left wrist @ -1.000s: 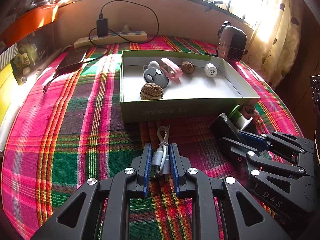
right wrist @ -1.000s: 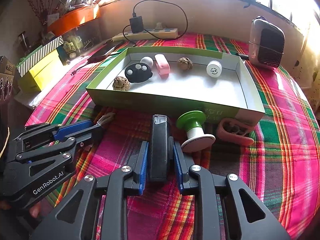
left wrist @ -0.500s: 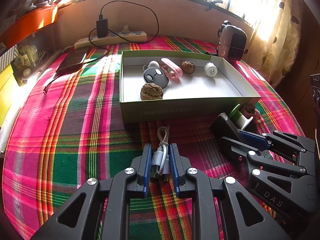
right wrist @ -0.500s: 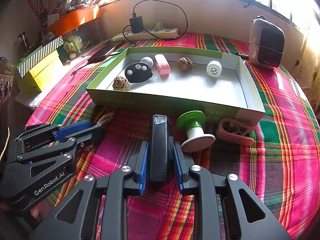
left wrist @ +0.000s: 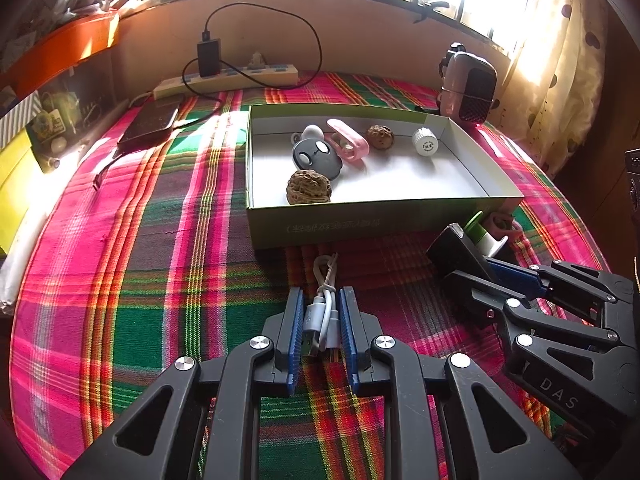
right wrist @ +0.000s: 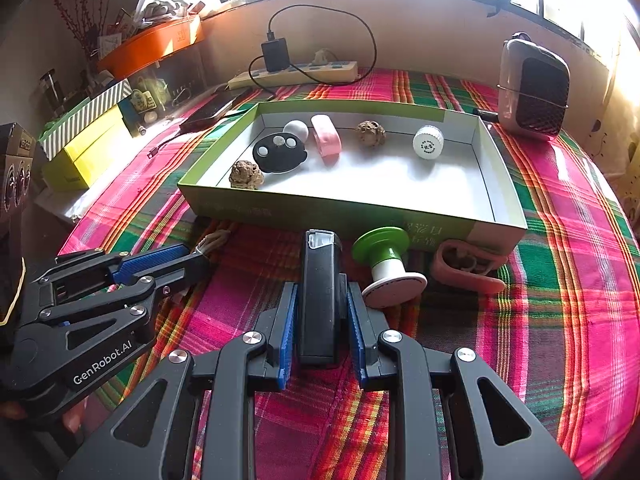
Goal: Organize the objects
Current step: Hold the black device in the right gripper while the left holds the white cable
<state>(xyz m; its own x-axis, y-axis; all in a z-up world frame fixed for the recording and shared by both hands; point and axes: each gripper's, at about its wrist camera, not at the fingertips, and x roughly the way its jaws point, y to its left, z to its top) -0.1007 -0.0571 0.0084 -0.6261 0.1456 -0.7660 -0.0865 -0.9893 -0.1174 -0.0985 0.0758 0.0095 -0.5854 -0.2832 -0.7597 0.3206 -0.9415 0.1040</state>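
Both grippers angle down: the left gripper (left wrist: 320, 320) clamps the white cable (left wrist: 322, 312), the right gripper (right wrist: 322, 312) the black bar (right wrist: 319, 296), just short of the green tray (right wrist: 344, 216); bare tablecloth (left wrist: 140, 280) lies leftward.

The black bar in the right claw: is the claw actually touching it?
Touching. The right wrist view shows the right claw pressing both blue pads against the black bar.
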